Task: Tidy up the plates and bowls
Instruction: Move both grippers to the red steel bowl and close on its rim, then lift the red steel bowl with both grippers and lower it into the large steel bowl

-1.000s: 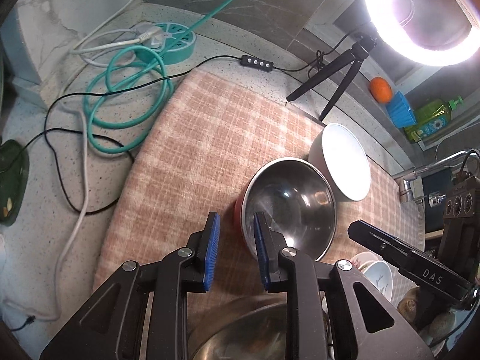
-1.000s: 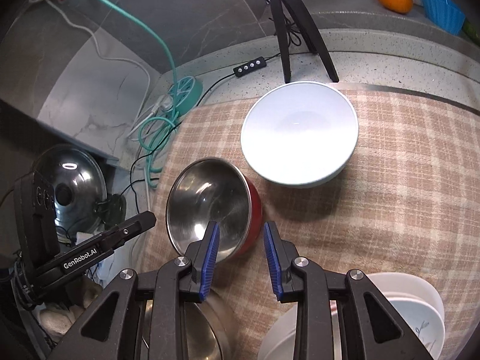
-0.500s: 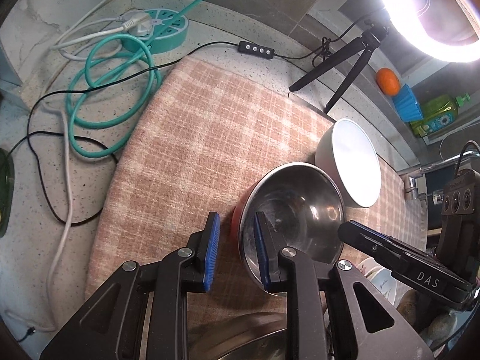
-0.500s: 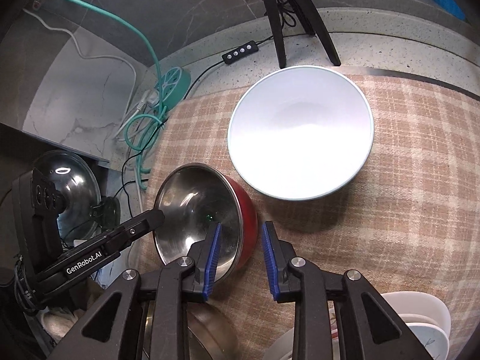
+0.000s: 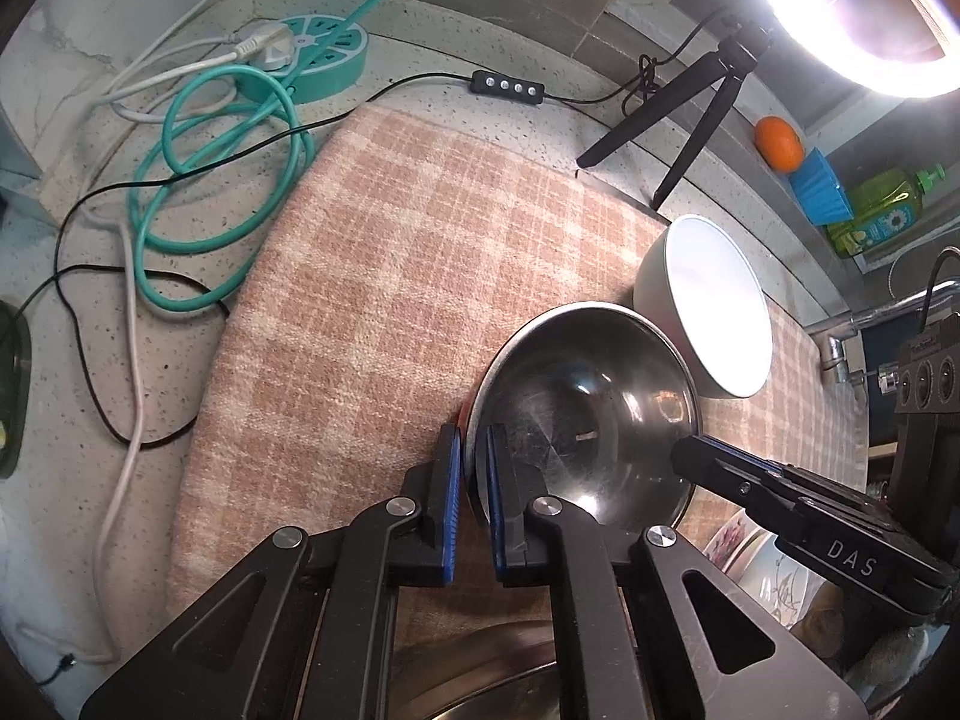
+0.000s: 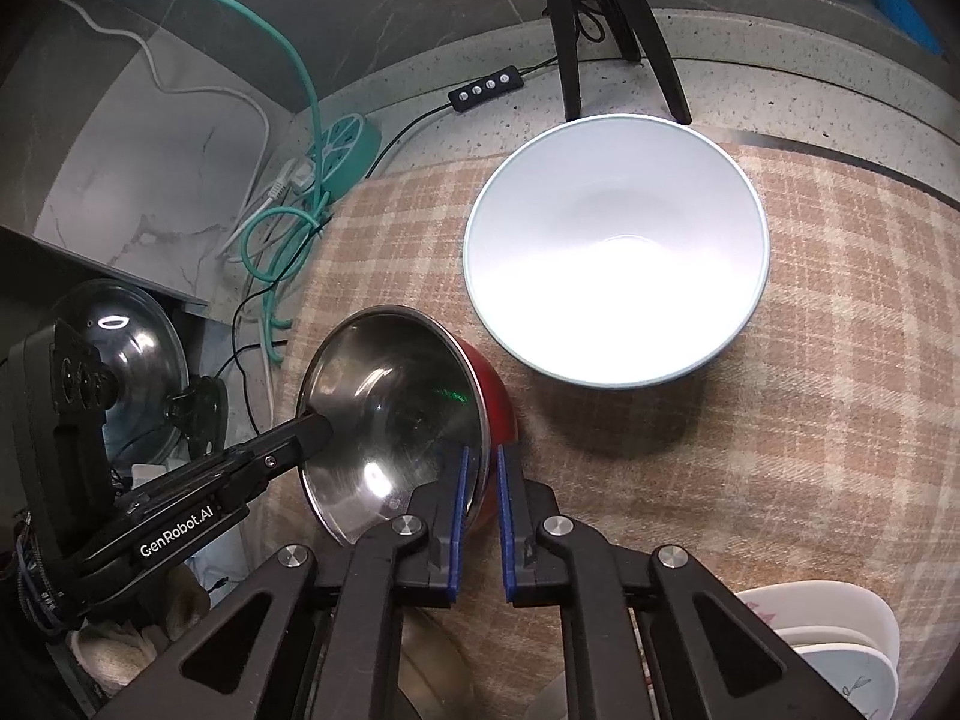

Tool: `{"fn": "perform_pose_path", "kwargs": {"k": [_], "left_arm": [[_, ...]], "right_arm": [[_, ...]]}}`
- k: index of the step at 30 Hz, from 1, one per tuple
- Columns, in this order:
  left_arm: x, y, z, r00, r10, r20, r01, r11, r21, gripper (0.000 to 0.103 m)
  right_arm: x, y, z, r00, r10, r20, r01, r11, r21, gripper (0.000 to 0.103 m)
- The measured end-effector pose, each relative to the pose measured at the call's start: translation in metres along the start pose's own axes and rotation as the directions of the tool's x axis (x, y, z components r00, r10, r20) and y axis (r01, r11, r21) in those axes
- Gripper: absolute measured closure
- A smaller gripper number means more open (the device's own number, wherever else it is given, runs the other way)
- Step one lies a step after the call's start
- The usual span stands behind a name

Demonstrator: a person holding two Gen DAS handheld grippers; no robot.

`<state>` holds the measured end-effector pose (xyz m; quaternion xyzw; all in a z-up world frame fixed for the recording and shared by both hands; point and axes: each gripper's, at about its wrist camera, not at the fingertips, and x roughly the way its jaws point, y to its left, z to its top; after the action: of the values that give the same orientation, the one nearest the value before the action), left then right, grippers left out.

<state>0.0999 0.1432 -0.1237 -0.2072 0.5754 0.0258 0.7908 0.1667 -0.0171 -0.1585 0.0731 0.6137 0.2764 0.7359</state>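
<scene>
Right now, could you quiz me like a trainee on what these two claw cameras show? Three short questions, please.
1. True or false: the left gripper and right gripper each pinch the rim of the steel bowl.
2. What colour is the steel bowl's outside?
3. The white bowl is: A) stacked inside the steel bowl, B) standing beside it on the checked cloth, C) held by a gripper.

Key: 1 true; 2 red; 3 B.

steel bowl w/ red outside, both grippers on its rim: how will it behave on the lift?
The steel bowl looks thin-walled, so probably light. Its polished rim may slip between the left gripper and right gripper pads. Rounded underside: likely to rock if released tilted.
</scene>
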Motion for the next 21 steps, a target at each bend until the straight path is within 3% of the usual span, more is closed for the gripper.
{"fn": "perform_pose_path", "kwargs": {"k": [21], "left_arm": [[-0.042,-0.010,-0.006,0.996,-0.010,0.084,0.009,1.000,0.020,0.096]], "right_arm": [[-0.037,0.013,-0.006,0.998,0.009,0.070,-0.008,1.000,-0.017,0.096]]}}
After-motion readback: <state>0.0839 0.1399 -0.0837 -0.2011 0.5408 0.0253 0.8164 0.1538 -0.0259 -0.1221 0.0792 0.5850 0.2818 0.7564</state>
